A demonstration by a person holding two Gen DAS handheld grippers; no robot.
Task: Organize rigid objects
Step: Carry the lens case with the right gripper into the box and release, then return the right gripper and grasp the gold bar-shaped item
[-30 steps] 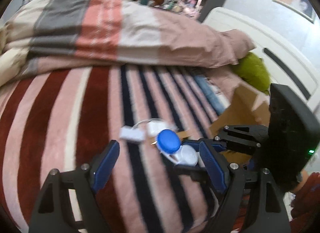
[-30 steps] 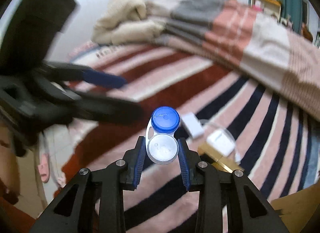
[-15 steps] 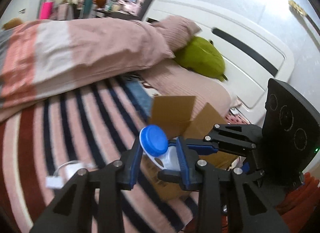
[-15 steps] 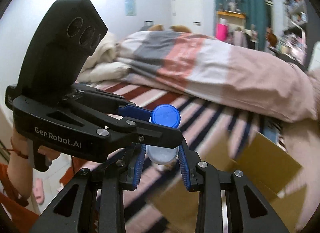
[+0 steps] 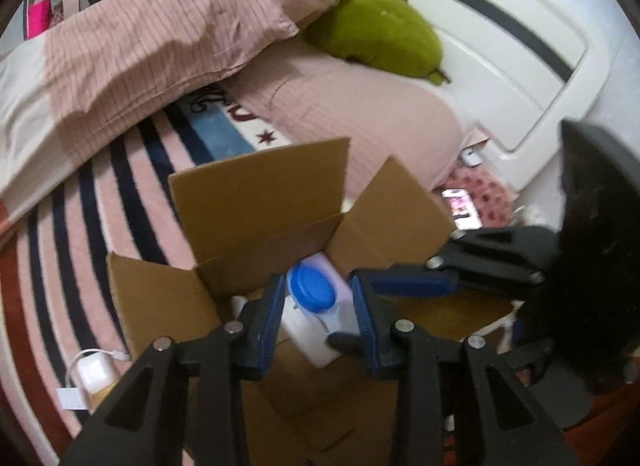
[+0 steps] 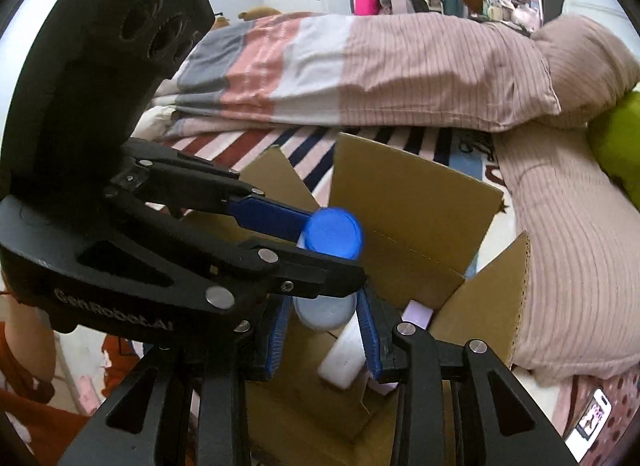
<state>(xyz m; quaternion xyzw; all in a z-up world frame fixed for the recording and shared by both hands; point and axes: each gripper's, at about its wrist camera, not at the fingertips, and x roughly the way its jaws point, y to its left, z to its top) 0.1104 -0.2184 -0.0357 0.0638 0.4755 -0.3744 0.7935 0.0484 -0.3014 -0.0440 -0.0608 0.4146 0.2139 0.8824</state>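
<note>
Pinching the white contact lens case (image 5: 316, 308) from both sides, the left gripper (image 5: 318, 308) and the right gripper (image 6: 324, 322) each close blue pads on it above the open cardboard box (image 5: 260, 201). Its blue cap (image 6: 332, 231) sticks out past the left fingers (image 6: 268, 213), while the white cap sits between the right fingers. Below the fingertips, a white block (image 6: 344, 354) lies inside the box.
</note>
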